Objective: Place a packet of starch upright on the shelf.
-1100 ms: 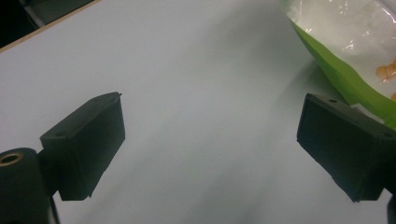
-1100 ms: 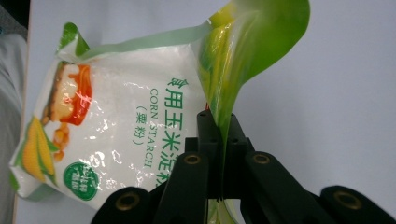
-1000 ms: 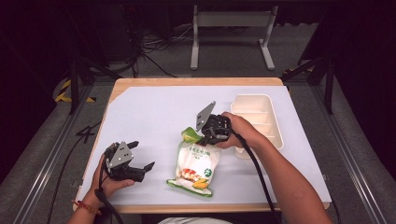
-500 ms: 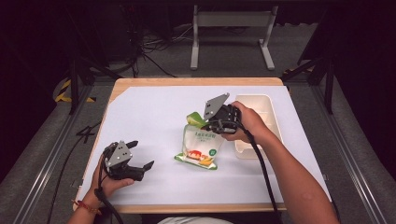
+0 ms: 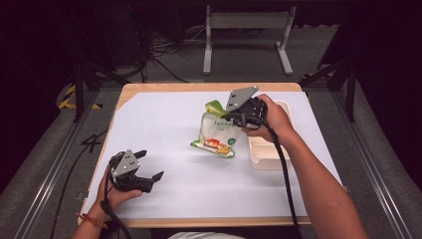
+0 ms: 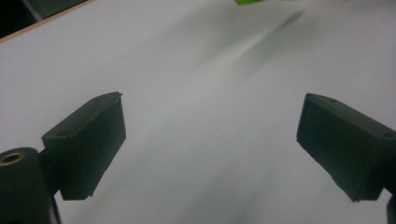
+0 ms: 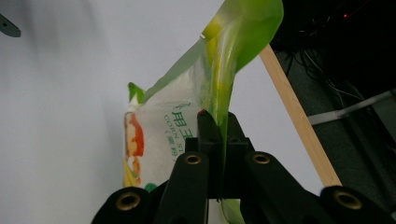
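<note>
Your right hand-held gripper (image 5: 230,118) is clamping the green top edge of the snack pouch (image 5: 215,135), its jaws pressed together on the plastic; in the right gripper view the pouch (image 7: 187,116) is hanging from the jaws with its printed white face turned toward the counter (image 7: 56,93). In the high view you are holding the pouch tilted above the middle of the white counter (image 5: 164,124), its lower edge hanging just over the surface, though whether it is touching the surface I cannot tell; the pale compartment tray (image 5: 266,152) is sitting just beside it, under your right hand (image 5: 271,119), and whether the pouch is touching the tray I cannot tell.

Your left hand-held gripper (image 5: 151,179) is resting low near the front left corner of the counter, well apart from the pouch, with its jaws standing wide apart and nothing between them; in the left gripper view the two black jaws are framing bare white counter (image 6: 201,140), and a sliver of the green pouch (image 6: 250,2) is showing at the top edge.
</note>
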Motion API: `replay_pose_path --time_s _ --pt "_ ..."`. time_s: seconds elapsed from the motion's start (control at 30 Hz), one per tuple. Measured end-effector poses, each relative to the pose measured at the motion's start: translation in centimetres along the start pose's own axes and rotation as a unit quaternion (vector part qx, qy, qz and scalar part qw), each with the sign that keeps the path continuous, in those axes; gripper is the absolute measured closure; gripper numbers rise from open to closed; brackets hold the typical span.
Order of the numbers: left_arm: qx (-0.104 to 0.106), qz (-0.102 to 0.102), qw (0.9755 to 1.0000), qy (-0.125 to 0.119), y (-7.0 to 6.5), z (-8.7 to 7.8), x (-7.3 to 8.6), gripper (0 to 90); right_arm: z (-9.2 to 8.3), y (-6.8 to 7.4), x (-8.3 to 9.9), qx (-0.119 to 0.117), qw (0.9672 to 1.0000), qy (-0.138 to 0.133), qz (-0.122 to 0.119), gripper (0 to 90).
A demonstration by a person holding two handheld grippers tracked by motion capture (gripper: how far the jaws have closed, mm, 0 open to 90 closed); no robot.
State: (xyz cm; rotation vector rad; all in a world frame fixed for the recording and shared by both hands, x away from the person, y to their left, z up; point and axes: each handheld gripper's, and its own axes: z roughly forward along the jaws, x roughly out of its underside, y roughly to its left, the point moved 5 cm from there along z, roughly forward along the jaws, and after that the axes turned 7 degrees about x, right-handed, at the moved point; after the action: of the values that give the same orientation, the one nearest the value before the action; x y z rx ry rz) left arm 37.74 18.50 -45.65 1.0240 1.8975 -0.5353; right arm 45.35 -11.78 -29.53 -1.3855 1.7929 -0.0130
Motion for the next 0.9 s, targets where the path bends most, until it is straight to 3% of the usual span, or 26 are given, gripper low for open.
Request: replay_pose_path --time_s 0.1,0.2,0.27,0.57,0.9 --pt "0.001 0.000 1.0000 0.004 0.0 0.2 0.1 8.9 -0.8 -1.5 0.1 0.030 0.9995 -0.007 0.008 89.0" --pt "0.002 0.000 1.0000 0.006 0.0 0.2 0.1 8.9 -1.2 -2.2 0.3 0.038 0.9990 -0.014 0.017 89.0" --pt "0.002 0.000 1.0000 0.006 0.0 0.2 0.1 8.9 -1.7 -2.8 0.7 0.058 0.9979 -0.016 0.025 89.0" --pt "0.003 0.002 1.0000 0.008 0.0 0.3 0.1 8.8 -3.9 -5.8 2.9 0.105 0.9937 0.000 0.039 89.0" --pt "0.006 0.002 0.9999 0.011 -0.1 0.4 0.1 8.8 -6.3 -7.5 5.6 0.116 0.9915 0.009 0.057 89.0"
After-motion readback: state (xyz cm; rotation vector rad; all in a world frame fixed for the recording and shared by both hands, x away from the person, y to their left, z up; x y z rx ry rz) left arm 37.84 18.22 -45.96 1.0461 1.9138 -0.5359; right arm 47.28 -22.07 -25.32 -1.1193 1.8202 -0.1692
